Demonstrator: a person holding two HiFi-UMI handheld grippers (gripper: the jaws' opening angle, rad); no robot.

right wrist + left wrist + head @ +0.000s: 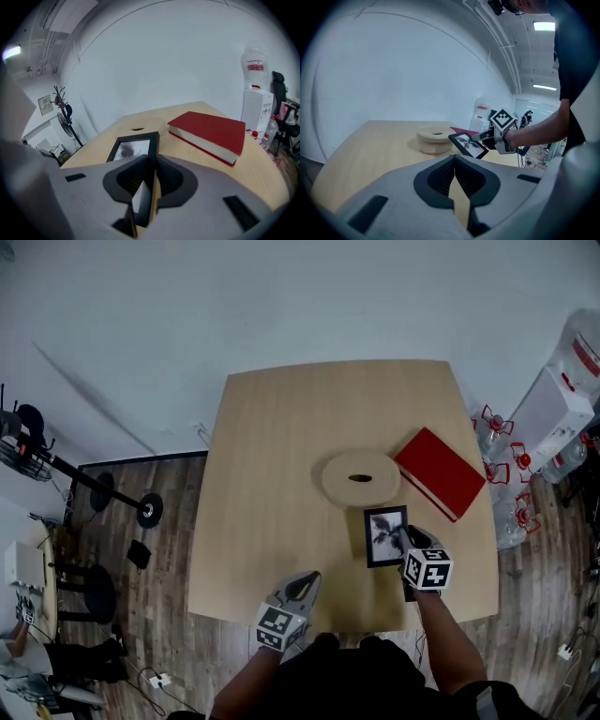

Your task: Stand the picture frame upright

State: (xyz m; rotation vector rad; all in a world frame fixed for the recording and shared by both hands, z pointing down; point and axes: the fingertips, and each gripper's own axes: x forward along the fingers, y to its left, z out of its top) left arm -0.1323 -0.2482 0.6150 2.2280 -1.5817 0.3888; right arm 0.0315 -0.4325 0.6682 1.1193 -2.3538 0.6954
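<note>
Where the task's thing is: the black-rimmed rectangular picture frame (pixel 133 149), with a dark print behind glass, stands edge-on between the right jaws. One long side runs down into their gap and the rest juts out ahead of the tips.
right gripper (pixel 150 164): grey, with a marker cube on its back. Its jaws are clamped on the frame's rim, one pad against the glass side and the other against the back.
frame's tilt: from the left gripper view it hangs slanted, glass face turned up and towards the left jaws, neither flat nor upright. Whether its low corner touches the surface I can't tell.
left gripper (pixel 453 161): jaws brought together at the tips with nothing between them. Only the pale wooden surface (pixel 370 145) shows through the slit below.
left jaws to frame: well apart. The frame and the right gripper sit ahead of the left jaws and a little to their right.
round pale wooden disc (pixel 361 477): has a dark slot in its top and lies flat just beyond the frame's far end. It is straight ahead of the right jaws, and ahead and slightly left of the left jaws.
red hardback book (pixel 211 131): flat on the surface, ahead and to the right of the right jaws, near the disc and apart from the frame.
white water dispenser (pixel 255 101): carries a bottle on top and stands past the surface's far edge, well off to the right of the right jaws.
</note>
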